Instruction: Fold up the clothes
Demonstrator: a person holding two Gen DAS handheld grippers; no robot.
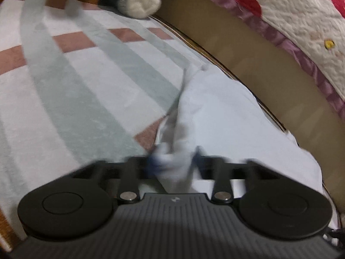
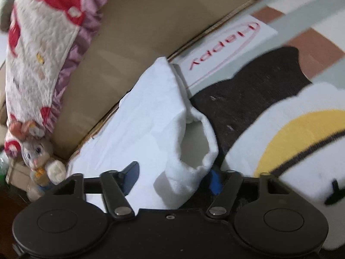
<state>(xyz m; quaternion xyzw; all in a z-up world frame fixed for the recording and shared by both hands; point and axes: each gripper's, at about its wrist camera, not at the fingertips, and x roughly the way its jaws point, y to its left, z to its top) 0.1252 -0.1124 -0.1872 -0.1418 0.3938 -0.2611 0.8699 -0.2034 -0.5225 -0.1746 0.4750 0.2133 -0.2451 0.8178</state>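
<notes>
Two grippers work one white garment (image 2: 140, 116), which lies along the sheet's (image 1: 82, 90) edge by the brown wall, lower centre in both views. My left gripper (image 1: 172, 161) pinches a bunched ridge of it between nearly closed jaws. My right gripper (image 2: 172, 174) stands spread around a rolled fold, the blue pads (image 2: 131, 172) not visibly pressing. I judge this the gathering step of a fold. Next I need a firm right pinch, then both lifting together and carrying the edge over. A black garment (image 2: 254, 90) and a yellow-print cloth (image 2: 297, 133) lie at right; a plush rabbit (image 2: 38, 157) sits lower left.
</notes>
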